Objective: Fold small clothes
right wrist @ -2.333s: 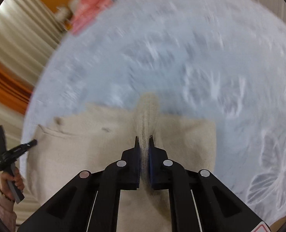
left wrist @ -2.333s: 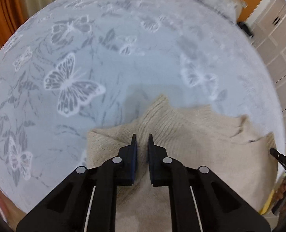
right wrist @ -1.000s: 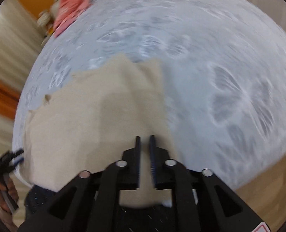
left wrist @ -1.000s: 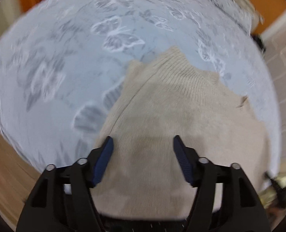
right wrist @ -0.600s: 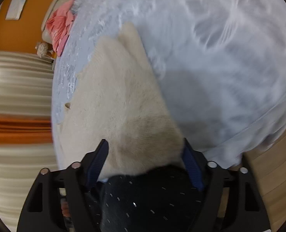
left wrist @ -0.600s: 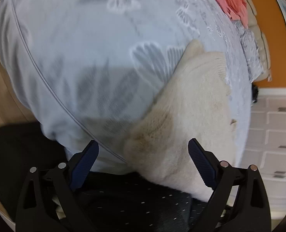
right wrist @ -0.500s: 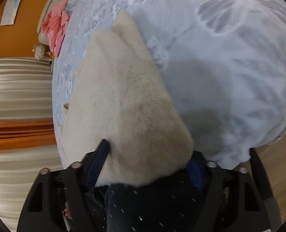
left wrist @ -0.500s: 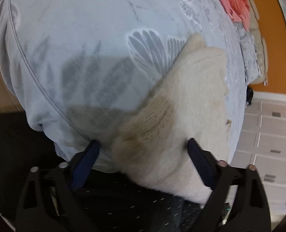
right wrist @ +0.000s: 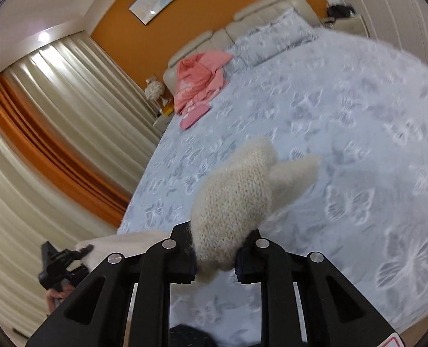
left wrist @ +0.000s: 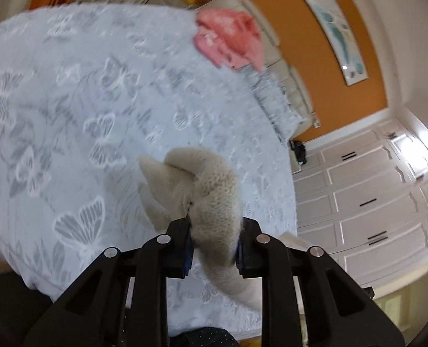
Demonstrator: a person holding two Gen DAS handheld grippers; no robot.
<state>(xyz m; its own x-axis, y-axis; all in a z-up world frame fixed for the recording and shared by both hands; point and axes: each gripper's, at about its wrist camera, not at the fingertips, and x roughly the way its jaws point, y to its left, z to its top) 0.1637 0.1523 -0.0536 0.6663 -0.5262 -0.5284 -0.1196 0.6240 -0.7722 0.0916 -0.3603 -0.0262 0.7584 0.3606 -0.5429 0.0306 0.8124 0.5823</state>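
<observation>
A cream knitted sweater (left wrist: 214,196) is bunched between the fingers of my left gripper (left wrist: 214,248), which is shut on it and holds it above the bed. The same cream knitted sweater (right wrist: 231,202) is clamped in my right gripper (right wrist: 215,257), also lifted off the bed. A flap of it (right wrist: 294,173) hangs forward over the bedspread. In the right wrist view the other gripper (right wrist: 57,263) and more cream fabric (right wrist: 121,240) show at lower left.
The bed carries a pale blue butterfly-print bedspread (right wrist: 344,133). A pink garment (right wrist: 199,78) lies near the pillows by the headboard; it also shows in the left wrist view (left wrist: 231,40). Curtains (right wrist: 55,115) stand left of the bed, white wardrobes (left wrist: 372,202) to its right.
Both grippers were wide open around the sweater's near edge at the bed's edge. They have since closed on it and lifted it, and both views have tilted up toward the headboard.
</observation>
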